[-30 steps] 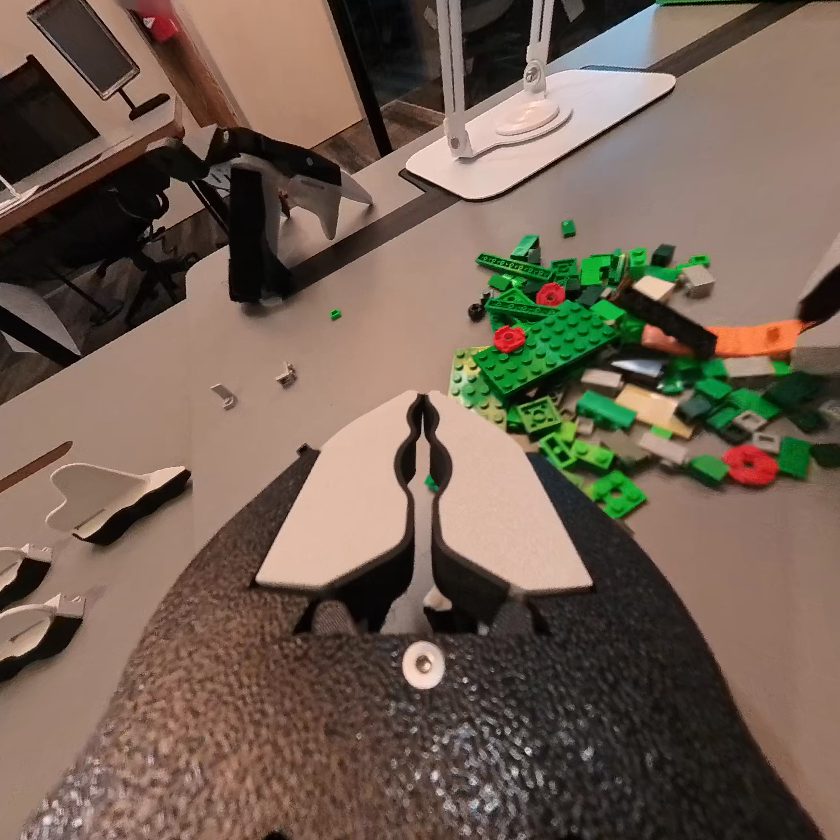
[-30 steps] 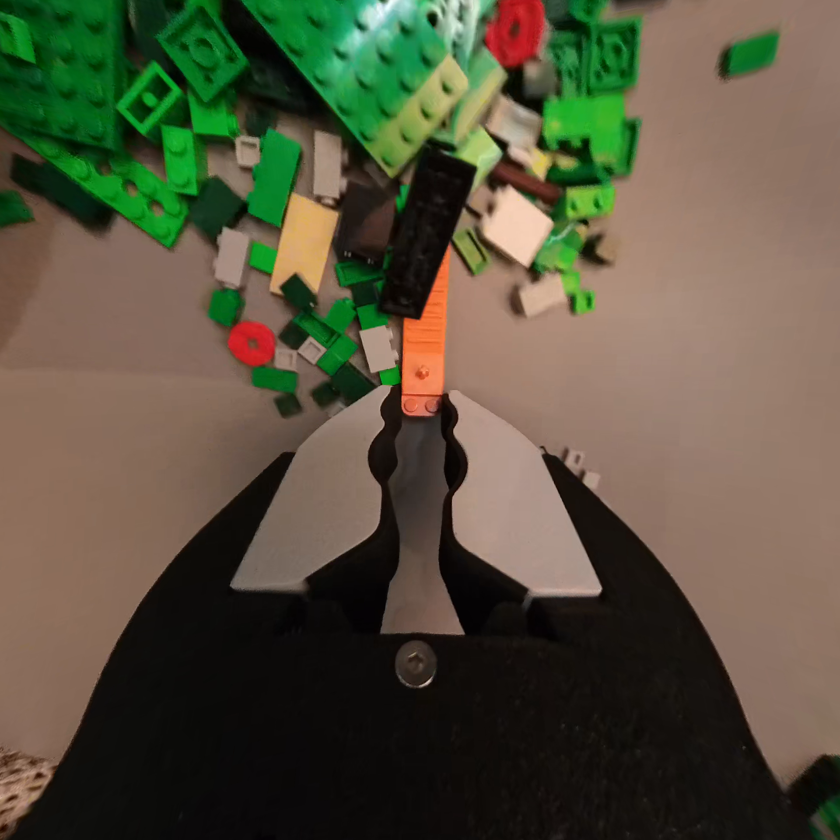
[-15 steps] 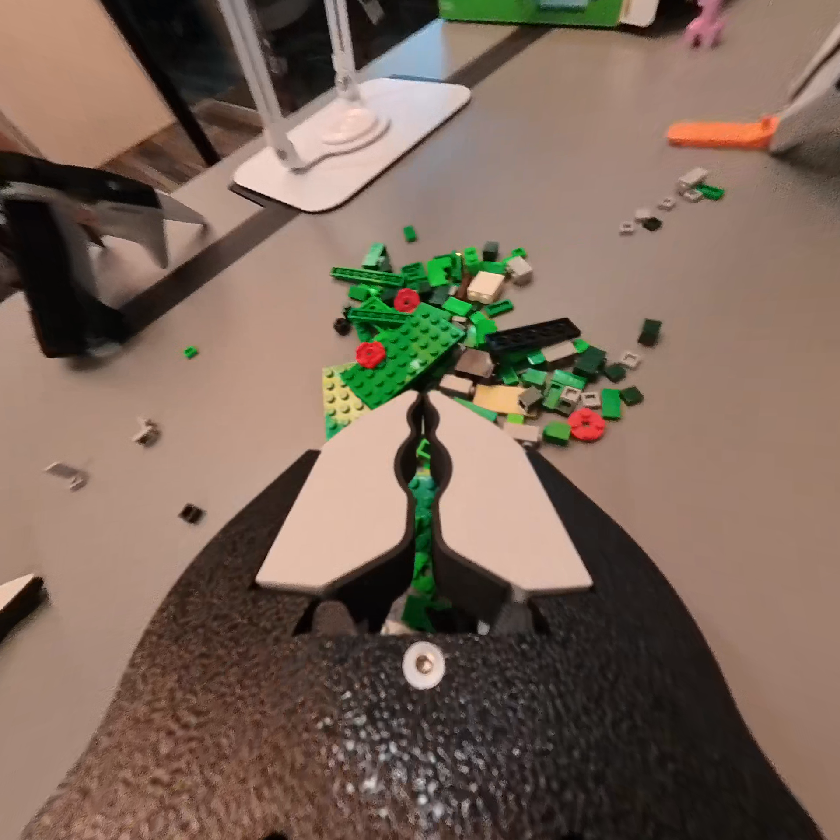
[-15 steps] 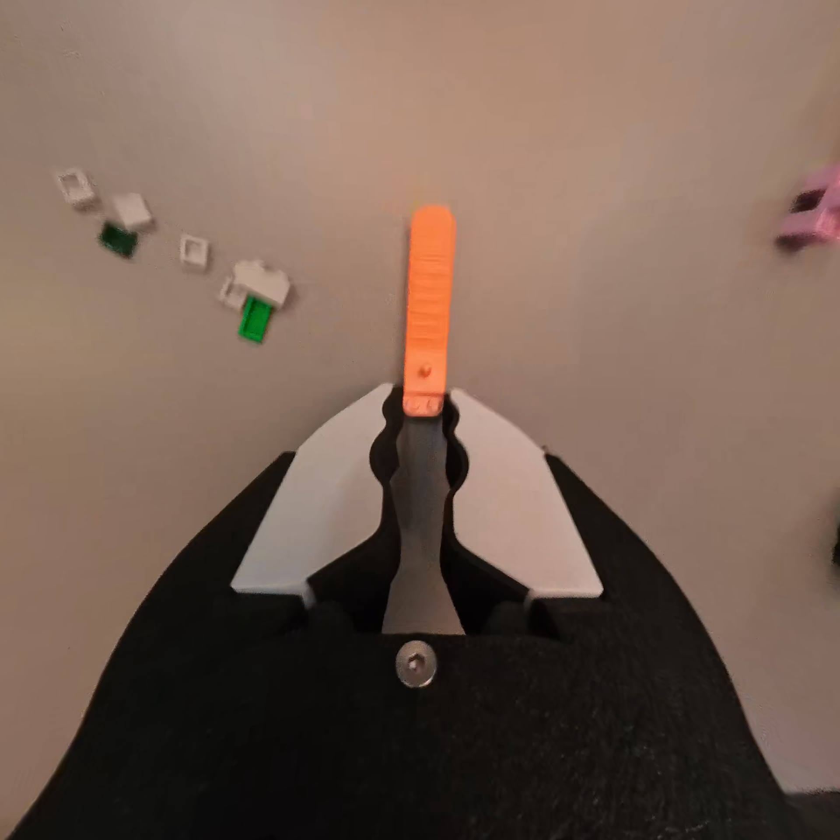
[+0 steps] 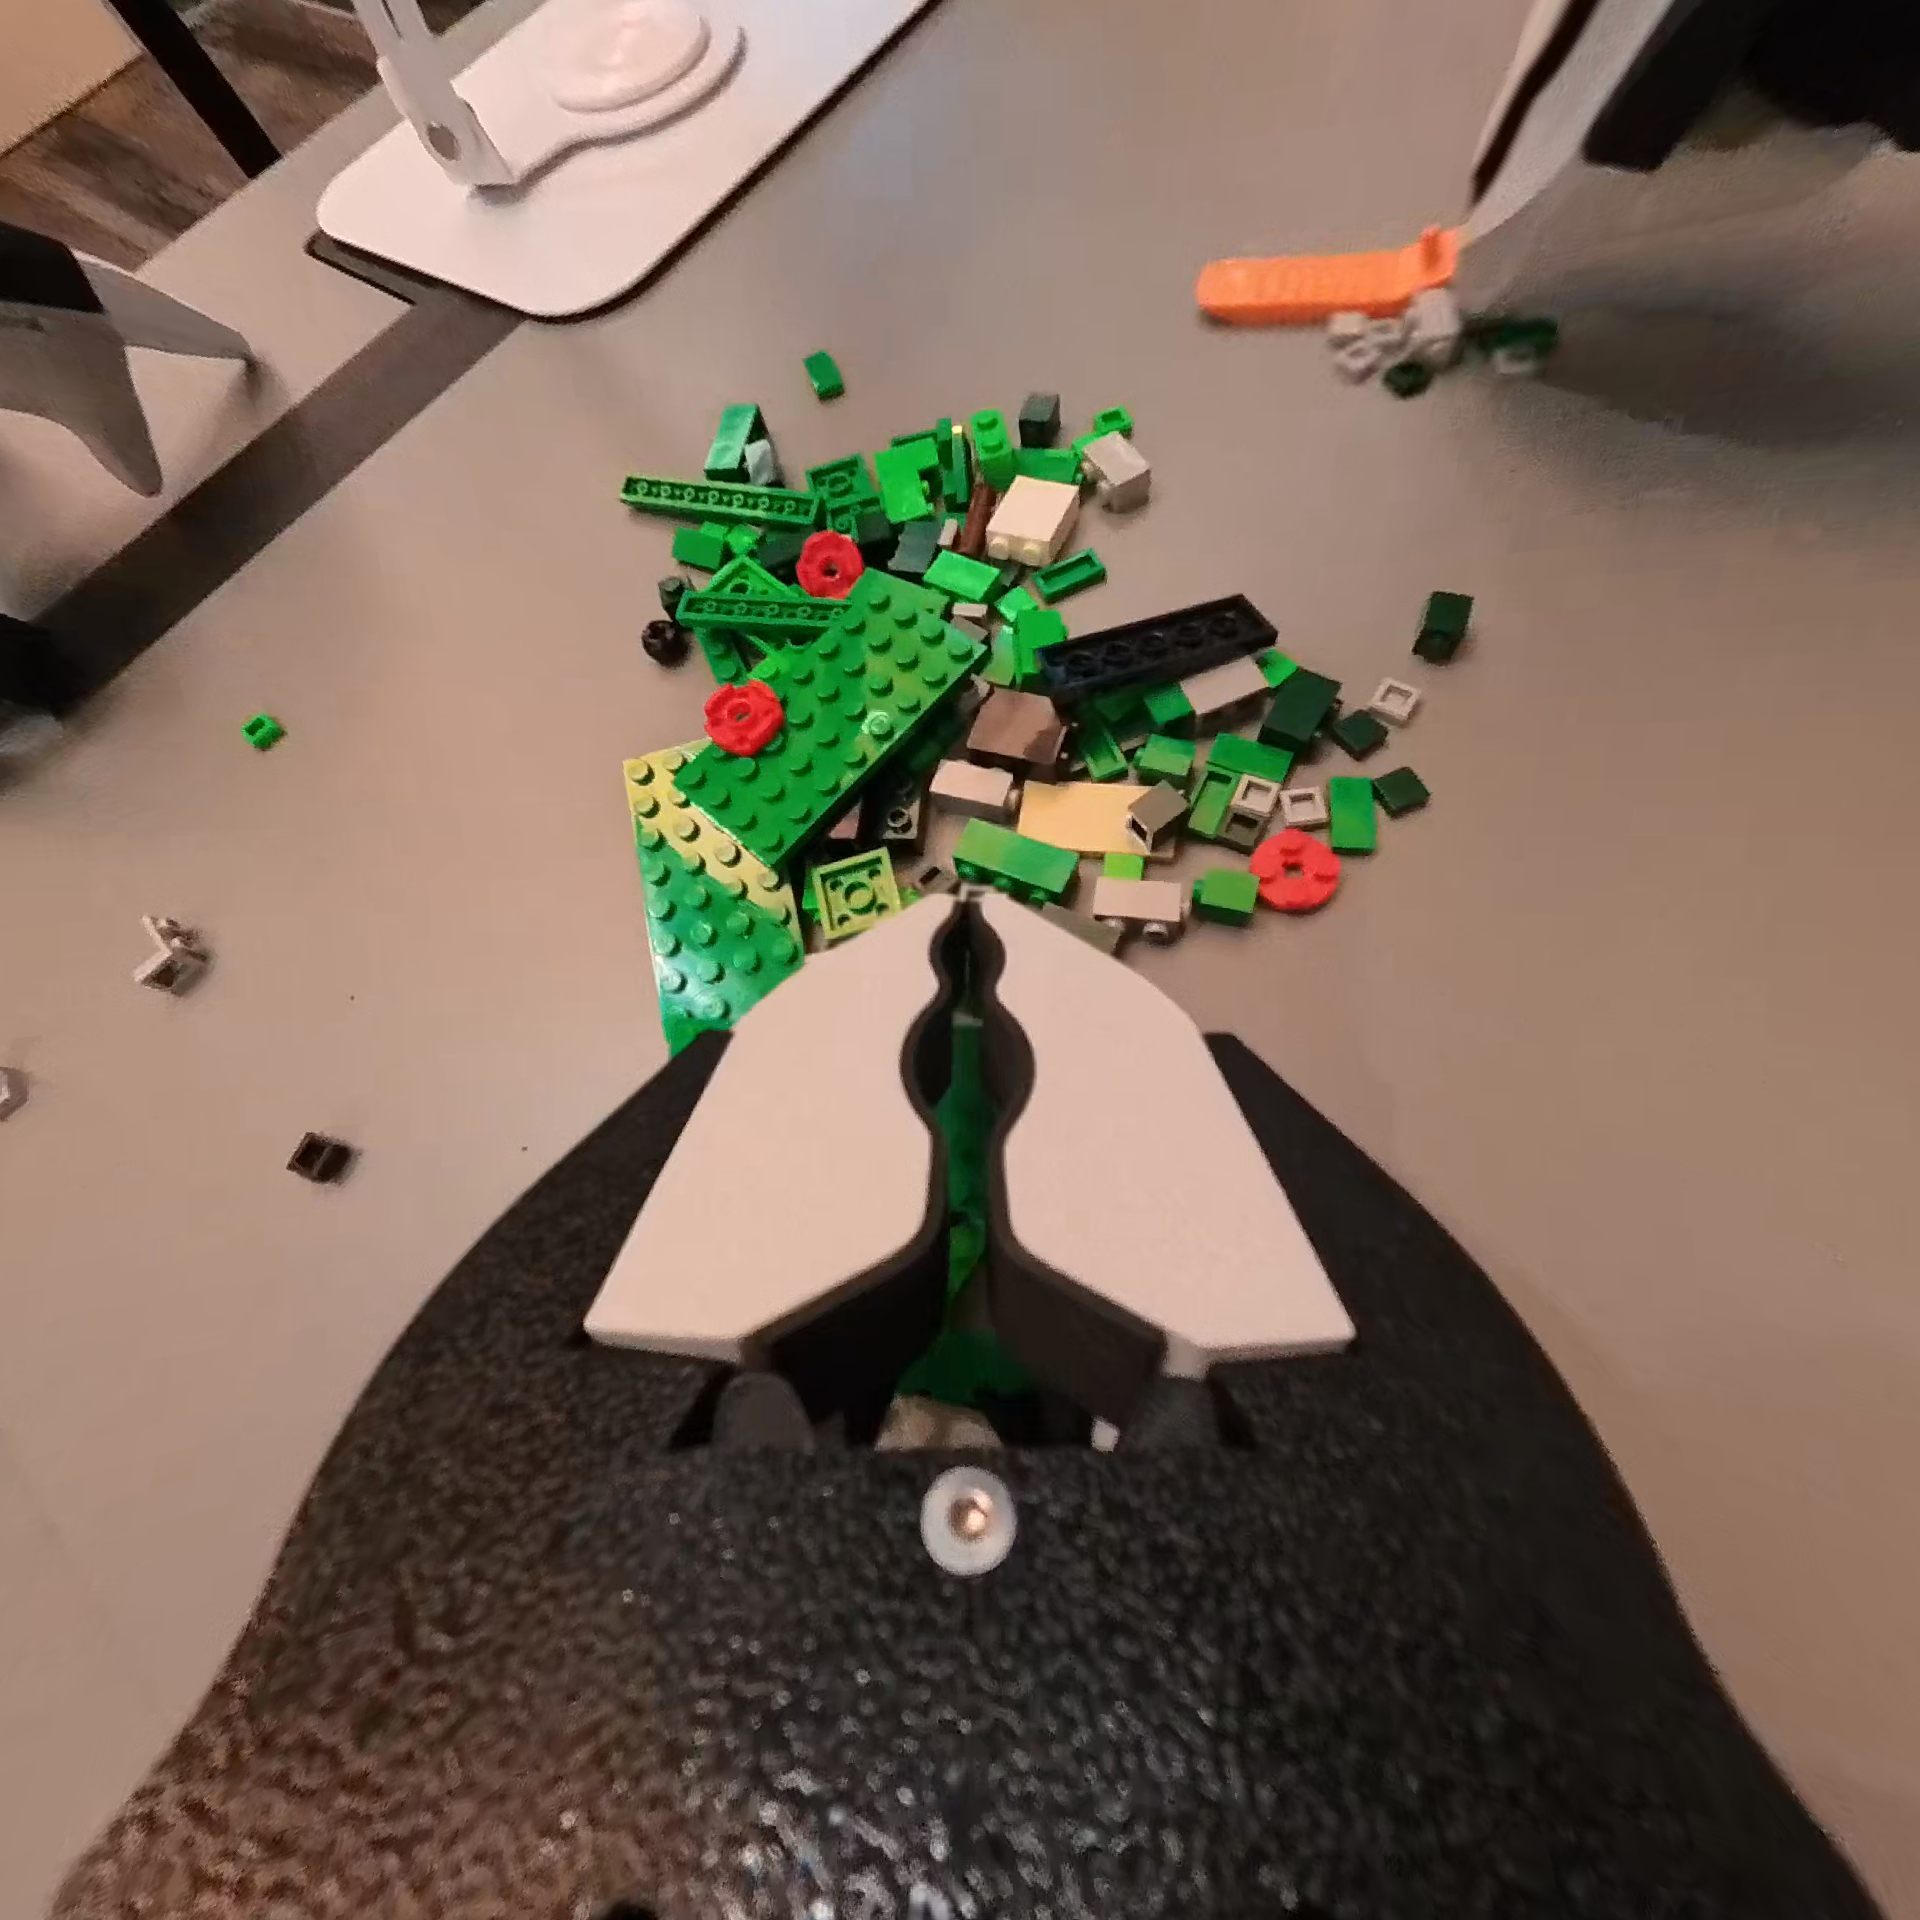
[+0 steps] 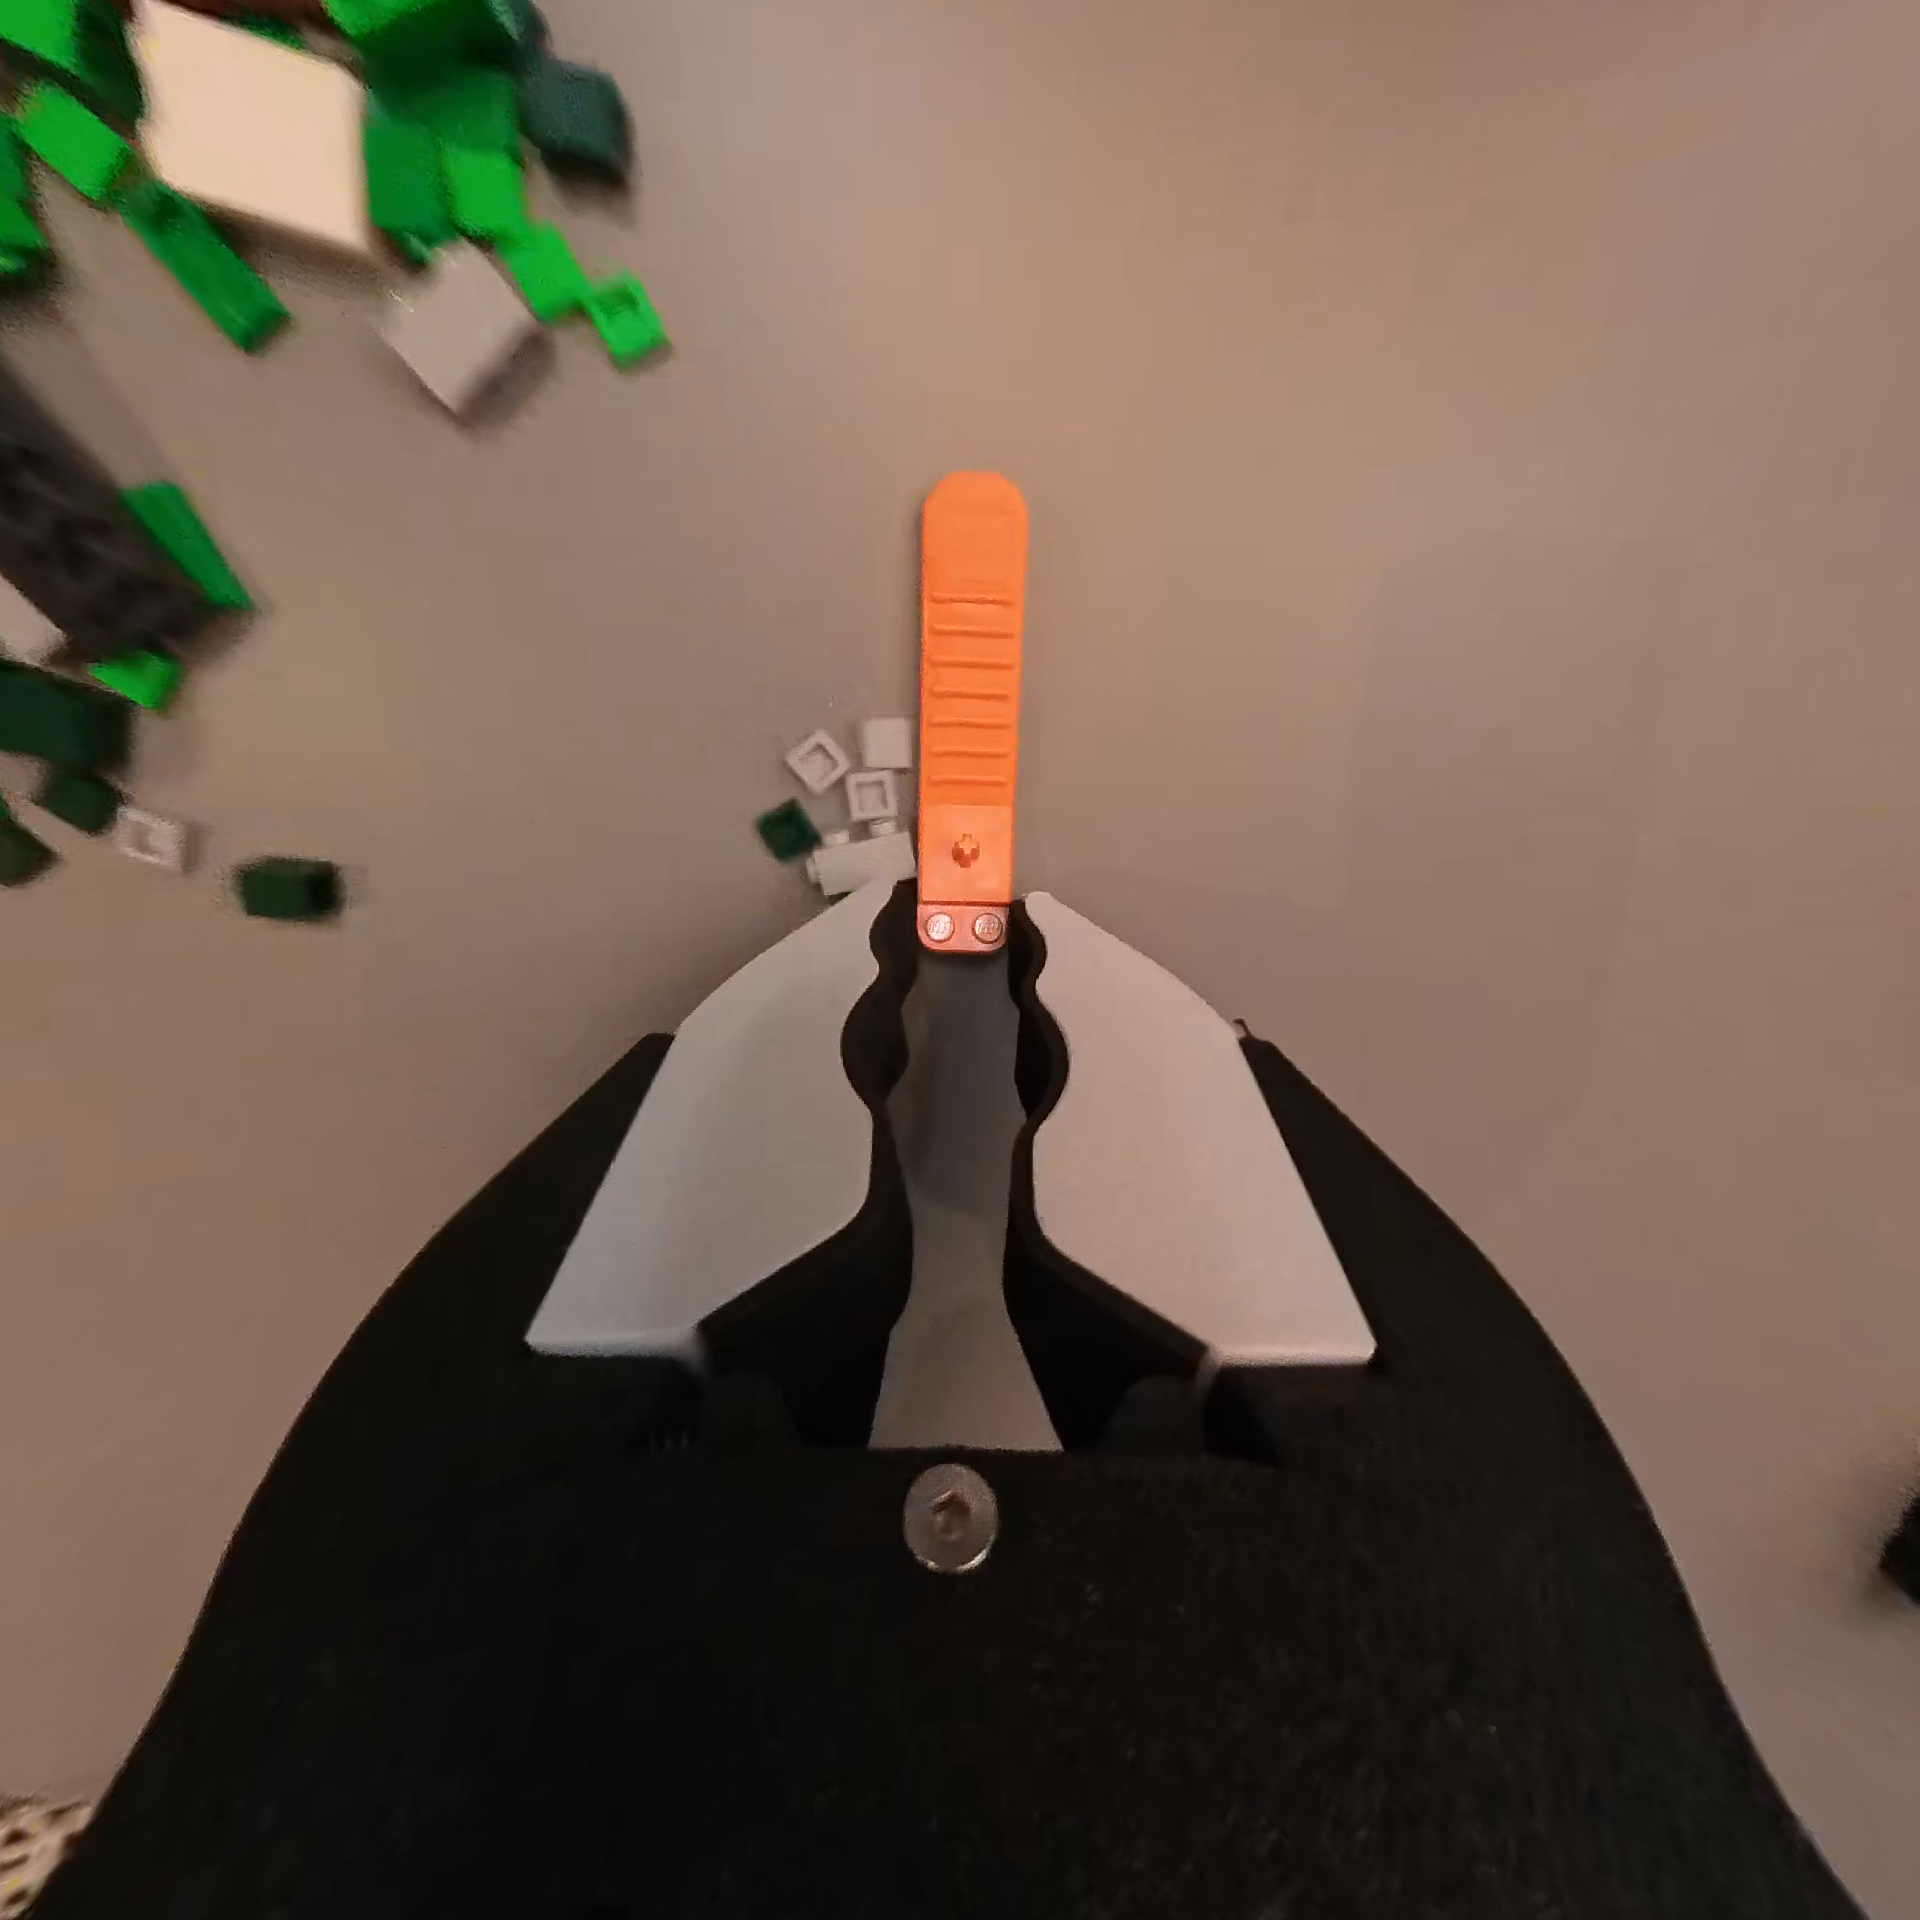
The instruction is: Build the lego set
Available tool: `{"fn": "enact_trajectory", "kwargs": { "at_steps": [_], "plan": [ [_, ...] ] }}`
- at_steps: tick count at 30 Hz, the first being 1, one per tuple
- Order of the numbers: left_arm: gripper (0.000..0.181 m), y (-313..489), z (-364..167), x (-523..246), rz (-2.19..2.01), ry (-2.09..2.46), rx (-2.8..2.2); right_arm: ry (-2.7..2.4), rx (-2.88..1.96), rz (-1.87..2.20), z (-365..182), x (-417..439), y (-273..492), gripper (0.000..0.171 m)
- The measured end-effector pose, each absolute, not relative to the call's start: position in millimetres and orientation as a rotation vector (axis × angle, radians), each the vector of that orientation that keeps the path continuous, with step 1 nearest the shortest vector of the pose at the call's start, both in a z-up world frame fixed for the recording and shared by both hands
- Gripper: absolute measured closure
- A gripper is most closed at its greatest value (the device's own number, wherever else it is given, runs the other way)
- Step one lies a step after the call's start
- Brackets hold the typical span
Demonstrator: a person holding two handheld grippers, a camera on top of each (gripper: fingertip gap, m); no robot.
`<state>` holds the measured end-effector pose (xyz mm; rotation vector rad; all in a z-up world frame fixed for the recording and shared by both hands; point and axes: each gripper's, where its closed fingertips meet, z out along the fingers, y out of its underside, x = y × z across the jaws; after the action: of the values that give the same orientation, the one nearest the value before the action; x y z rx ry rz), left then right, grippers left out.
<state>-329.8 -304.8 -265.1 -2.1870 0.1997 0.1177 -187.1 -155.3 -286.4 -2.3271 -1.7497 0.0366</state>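
A pile of mostly green lego pieces [image 5: 997, 686] lies on the grey table, with a large green plate [image 5: 831, 727], a yellow-green plate [image 5: 707, 883], a black plate [image 5: 1158, 644] and red round pieces. My left gripper [image 5: 966, 909] is shut and empty at the pile's near edge, above the plates. My right gripper [image 6: 964, 914] is shut on the end of an orange brick separator [image 6: 971, 696], which points forward low over the table. The separator also shows in the left wrist view [image 5: 1320, 286], at the far right with my right gripper behind it.
Small white and dark green pieces [image 6: 847, 800] lie beside the separator. The pile's edge [image 6: 312, 229] is at the upper left of the right wrist view. A white lamp base [image 5: 582, 177] stands at the back. Stray small pieces [image 5: 171, 951] lie left of the pile. About 20 cm separates my left fingertips from my right. To the large green plate [image 5: 831, 727]: left tips about 5 cm, right tips about 20 cm.
My right gripper pulled the orange separator out of the pile to the right side, then lowered it beside the small white pieces. My left gripper moved in over the pile's near edge.
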Motion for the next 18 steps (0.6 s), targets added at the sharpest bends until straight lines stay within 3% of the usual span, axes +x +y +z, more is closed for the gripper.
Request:
{"fn": "enact_trajectory", "kwargs": {
  "at_steps": [18],
  "plan": [
    [0.181,-308,-268,-341,0.129,0.131,-2.197,-2.015,-2.044,0.132,-277,-290,-214,0.155]
  ]
}}
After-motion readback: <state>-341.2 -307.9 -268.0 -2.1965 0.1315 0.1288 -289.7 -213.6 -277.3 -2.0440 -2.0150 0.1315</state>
